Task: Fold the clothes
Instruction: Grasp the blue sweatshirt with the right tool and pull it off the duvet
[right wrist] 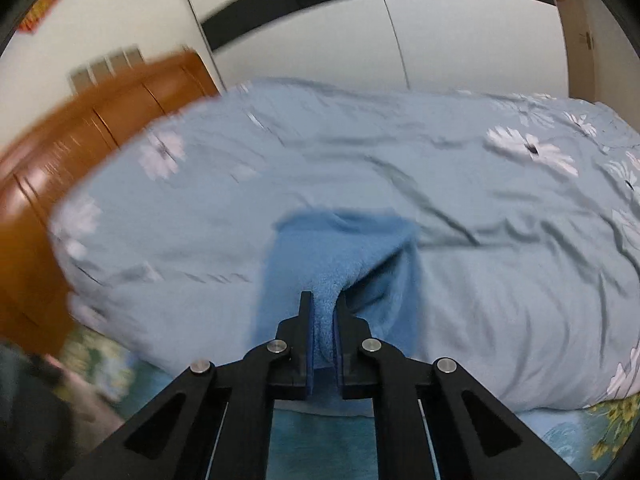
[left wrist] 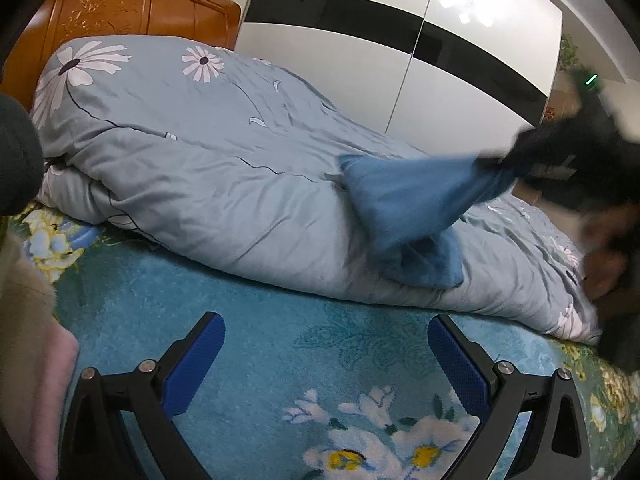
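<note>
A blue fleecy cloth (left wrist: 404, 216) hangs lifted over the rolled grey-blue quilt, stretched up to the right where my right gripper (left wrist: 520, 160) pinches its corner. In the right wrist view the right gripper (right wrist: 323, 300) is shut on a bunched fold of that blue cloth (right wrist: 340, 248), whose free part drapes away over the quilt. My left gripper (left wrist: 326, 344) stands open low over the teal flowered blanket (left wrist: 256, 320), nothing between its blue pads (left wrist: 196, 360), well short of the cloth.
A rolled grey-blue quilt with white daisies (left wrist: 192, 152) lies across the bed. Behind it stand an orange wooden headboard (left wrist: 132, 8) and a white wardrobe with a black band (left wrist: 400, 32). A dark sleeve (left wrist: 16, 160) and pink-beige fabric (left wrist: 32, 360) fill the left edge.
</note>
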